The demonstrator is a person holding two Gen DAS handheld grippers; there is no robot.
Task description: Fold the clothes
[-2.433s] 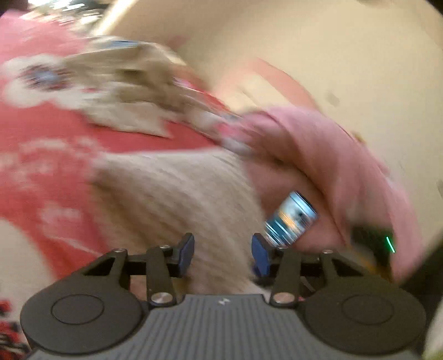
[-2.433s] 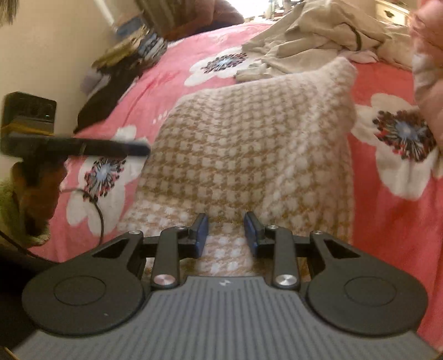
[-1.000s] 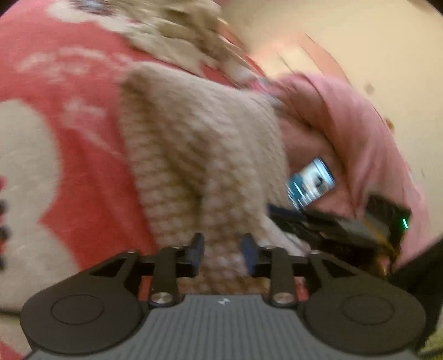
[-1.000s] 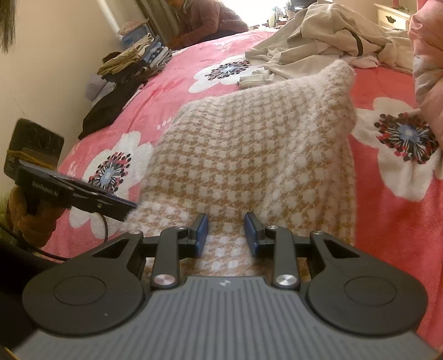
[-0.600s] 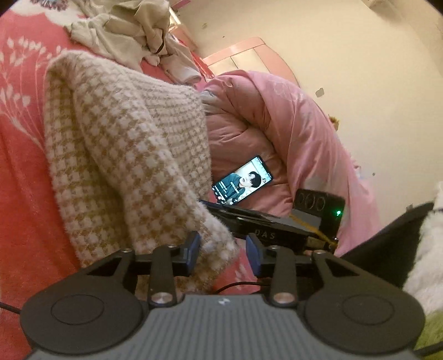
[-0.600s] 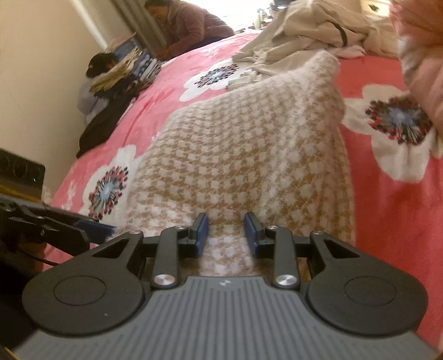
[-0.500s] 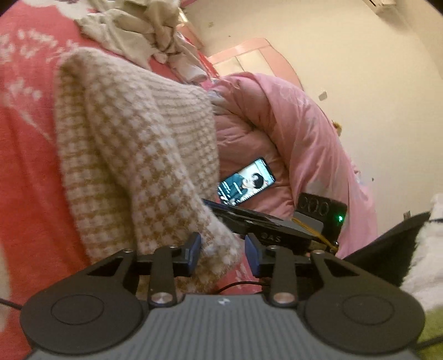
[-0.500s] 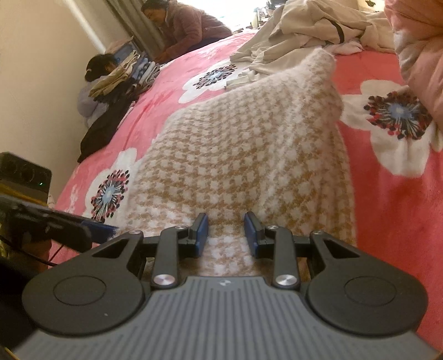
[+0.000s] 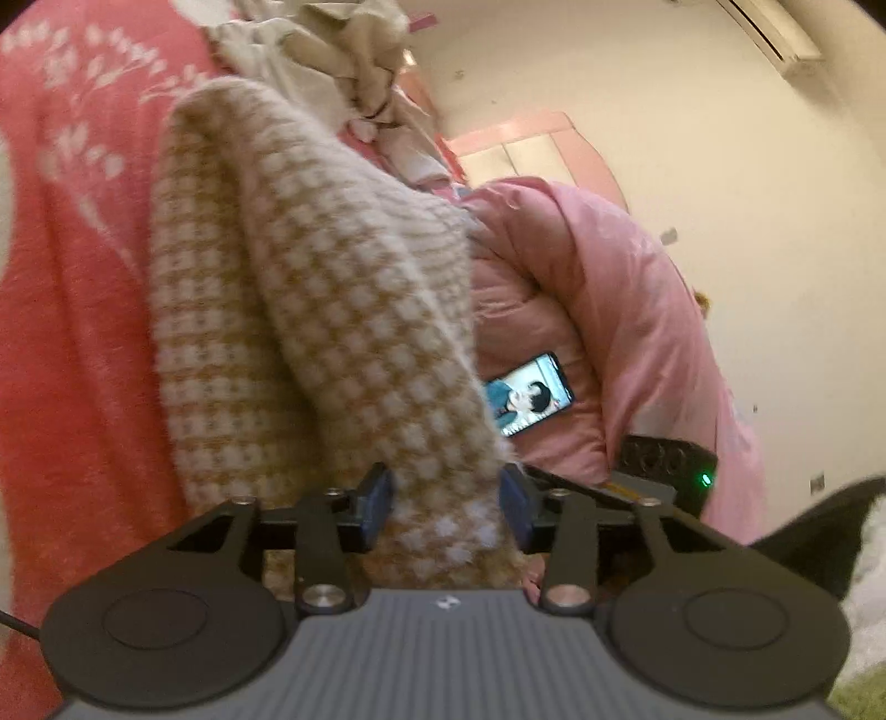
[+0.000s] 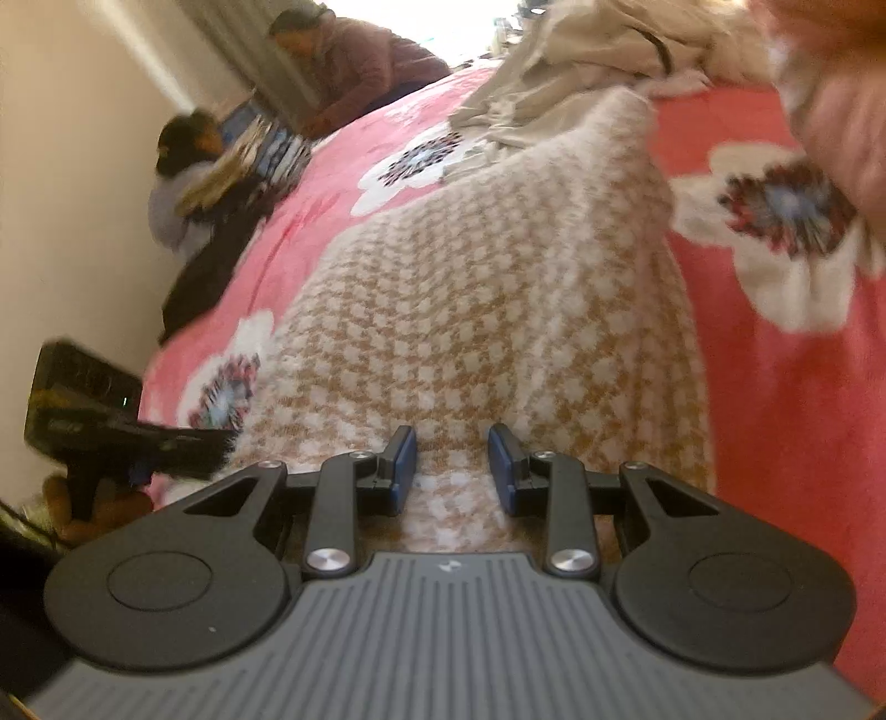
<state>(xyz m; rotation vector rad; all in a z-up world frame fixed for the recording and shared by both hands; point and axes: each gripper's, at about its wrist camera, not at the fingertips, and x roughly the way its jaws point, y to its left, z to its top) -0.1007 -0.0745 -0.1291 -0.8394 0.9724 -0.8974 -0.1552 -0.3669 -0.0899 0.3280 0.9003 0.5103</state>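
**Both grippers at the near hem of the checked sweater**

Your left gripper [image 9: 446, 504] has its jaws opening, with the near corner of the checked sweater [image 9: 310, 310] between the blue pads; the knit fills the gap and brushes both pads, though whether they press on it you cannot tell from this view. From that corner the sweater runs toward 11 o'clock as a raised fold over the red floral bedspread [image 9: 72, 310]. At 2 o'clock of the pads, a phone [image 9: 529, 401] with a lit screen rests on the pink duvet [image 9: 626, 310], and a heap of beige clothes [image 9: 332, 50] lies at 12 o'clock.

Your right gripper [image 10: 451, 468] stands with its jaws narrowly apart, a ridge of the same sweater [image 10: 498, 288] pinched between the pads. The sweater spreads toward 12 o'clock across the bedspread [image 10: 775, 399], its far corner peaked near the beige clothes [image 10: 581, 50]. The other gripper's black body [image 10: 105, 421] shows at 9 o'clock, beside the sweater's edge. Two people [image 10: 354, 61] are at 11 o'clock, by the bed's far side
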